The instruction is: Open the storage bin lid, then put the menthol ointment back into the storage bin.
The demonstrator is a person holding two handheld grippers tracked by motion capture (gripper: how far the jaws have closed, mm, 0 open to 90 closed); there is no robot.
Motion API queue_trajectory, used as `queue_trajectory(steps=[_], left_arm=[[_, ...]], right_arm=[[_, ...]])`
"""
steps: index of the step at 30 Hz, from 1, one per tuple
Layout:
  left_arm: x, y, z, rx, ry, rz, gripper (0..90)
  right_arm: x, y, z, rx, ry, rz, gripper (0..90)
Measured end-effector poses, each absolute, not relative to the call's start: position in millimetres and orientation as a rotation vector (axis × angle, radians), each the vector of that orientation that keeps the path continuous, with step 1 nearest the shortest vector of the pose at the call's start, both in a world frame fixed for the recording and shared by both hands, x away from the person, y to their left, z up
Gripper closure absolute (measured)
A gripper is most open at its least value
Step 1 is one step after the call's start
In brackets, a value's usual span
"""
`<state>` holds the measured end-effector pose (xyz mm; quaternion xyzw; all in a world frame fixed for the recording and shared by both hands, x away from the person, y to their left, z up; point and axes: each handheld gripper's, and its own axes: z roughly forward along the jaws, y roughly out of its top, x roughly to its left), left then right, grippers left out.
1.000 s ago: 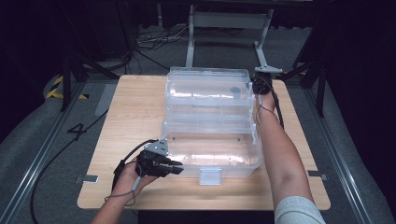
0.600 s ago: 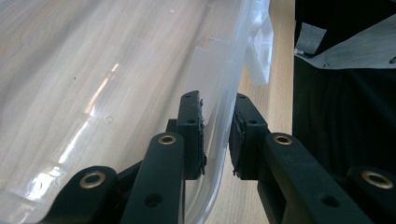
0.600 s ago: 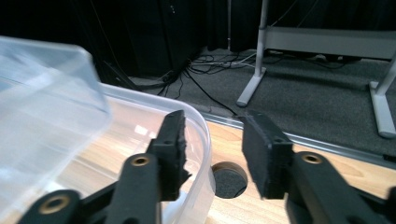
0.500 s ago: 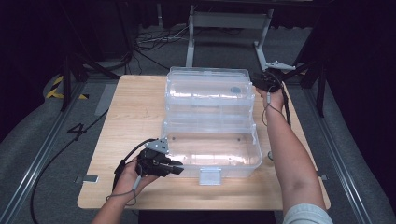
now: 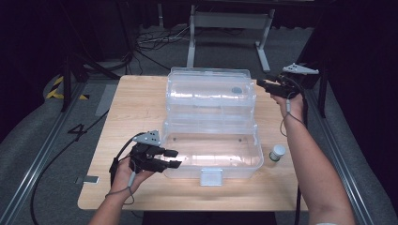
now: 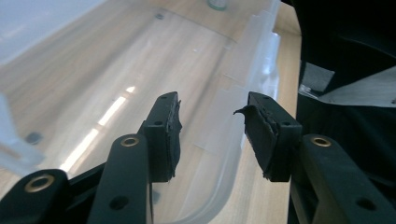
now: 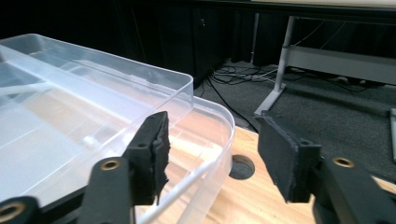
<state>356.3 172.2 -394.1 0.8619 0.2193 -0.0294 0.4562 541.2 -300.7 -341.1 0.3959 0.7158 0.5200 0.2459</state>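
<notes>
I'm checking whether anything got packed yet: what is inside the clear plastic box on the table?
The clear plastic box looks empty: the wooden table shows through its floor. A small dark round spot sits on the raised lid; what it is cannot be told.

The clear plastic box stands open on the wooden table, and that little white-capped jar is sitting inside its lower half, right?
Not quite. The clear plastic box does stand open on the wooden table, but the little white-capped jar is not inside it. It stands on the tabletop just outside the box's right end, near the person's right forearm. The high view shows this.
</notes>
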Motion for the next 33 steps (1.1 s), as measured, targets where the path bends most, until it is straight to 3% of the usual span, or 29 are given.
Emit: queue_trajectory(steps=[14, 21, 25, 33], left_arm=[[361.1, 194.1, -391.9, 2.085, 0.657, 0.013, 44.7], [359.1, 205.5, -389.6, 2.047, 0.706, 0.050, 44.1], [363.2, 217.6, -392.9, 2.031, 0.874, 0.132, 42.4], [372.5, 234.7, -397.5, 2.016, 0.923, 0.155, 41.9]], right_arm=[[490.2, -332.6, -315.4, 0.973, 1.932, 1.447, 35.8], [475.3, -339.7, -311.8, 0.940, 1.985, 1.459, 35.4], [469.0, -341.7, -310.4, 0.938, 2.032, 1.438, 34.6], [453.4, -346.5, -311.6, 0.909, 2.079, 1.386, 34.2]])
